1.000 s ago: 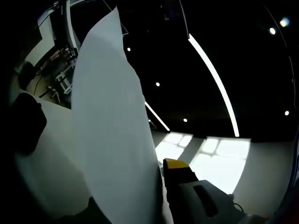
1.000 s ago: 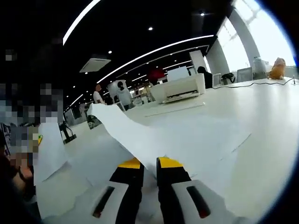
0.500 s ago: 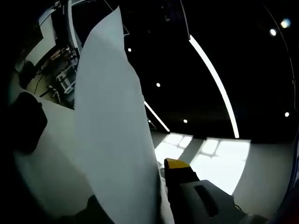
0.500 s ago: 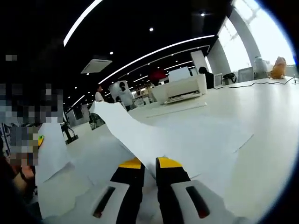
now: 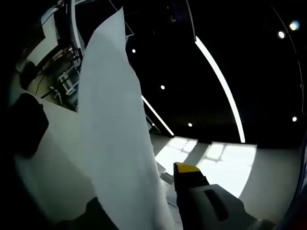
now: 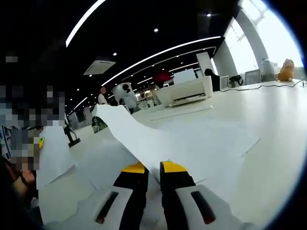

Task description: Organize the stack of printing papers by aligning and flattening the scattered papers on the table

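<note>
In the right gripper view my right gripper [image 6: 154, 167] is shut on the near edge of a white paper sheet [image 6: 129, 136]. That sheet lifts off the table and curls up to the left. More white sheets [image 6: 216, 139] lie flat and overlapping on the white table [image 6: 273, 129] behind it. At the far left, another sheet [image 6: 53, 155] hangs from the left gripper [image 6: 40, 142]. In the left gripper view that sheet [image 5: 112, 143] stands tall in front of my left gripper [image 5: 165, 173]. Its yellow-tipped right finger [image 5: 187, 168] stands a small gap away from the paper, and the sheet hides the other finger.
A white printer [image 6: 189, 91] stands at the table's far side, with monitors and people [image 6: 127, 98] behind it. A cable and an orange object [image 6: 286, 69] lie at the far right. A person's hand [image 6: 21, 177] is at the left edge.
In the left gripper view the visible finger has shifted right, away from the sheet, opening a small gap. The right gripper still pinches its sheet; that view barely changed.
</note>
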{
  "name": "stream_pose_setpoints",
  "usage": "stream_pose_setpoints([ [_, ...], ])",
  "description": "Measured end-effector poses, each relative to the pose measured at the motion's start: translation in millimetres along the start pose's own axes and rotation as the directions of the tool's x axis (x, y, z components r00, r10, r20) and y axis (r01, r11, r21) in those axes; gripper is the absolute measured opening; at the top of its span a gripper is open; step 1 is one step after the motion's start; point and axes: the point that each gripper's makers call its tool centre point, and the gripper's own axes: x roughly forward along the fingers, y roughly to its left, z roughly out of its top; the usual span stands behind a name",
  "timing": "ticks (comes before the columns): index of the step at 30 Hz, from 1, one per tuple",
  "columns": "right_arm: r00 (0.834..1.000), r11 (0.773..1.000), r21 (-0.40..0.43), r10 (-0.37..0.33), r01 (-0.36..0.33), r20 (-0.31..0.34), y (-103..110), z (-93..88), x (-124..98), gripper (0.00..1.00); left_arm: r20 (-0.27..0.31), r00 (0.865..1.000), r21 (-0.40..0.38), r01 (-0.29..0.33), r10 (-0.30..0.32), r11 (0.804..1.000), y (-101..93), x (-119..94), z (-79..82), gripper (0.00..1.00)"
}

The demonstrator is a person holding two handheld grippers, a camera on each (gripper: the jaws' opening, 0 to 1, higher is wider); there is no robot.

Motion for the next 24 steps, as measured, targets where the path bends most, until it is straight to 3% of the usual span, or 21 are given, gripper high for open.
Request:
stream_pose_setpoints([
  [24, 1.0, 1.0, 0.009, 0.01, -0.01, 0.012, 1.4, 1.6, -0.8, 0.05, 0.004, 1.0, -0.007, -0.002, 0.002, 1.0, 0.6, -0.5, 1.0, 0.2],
])
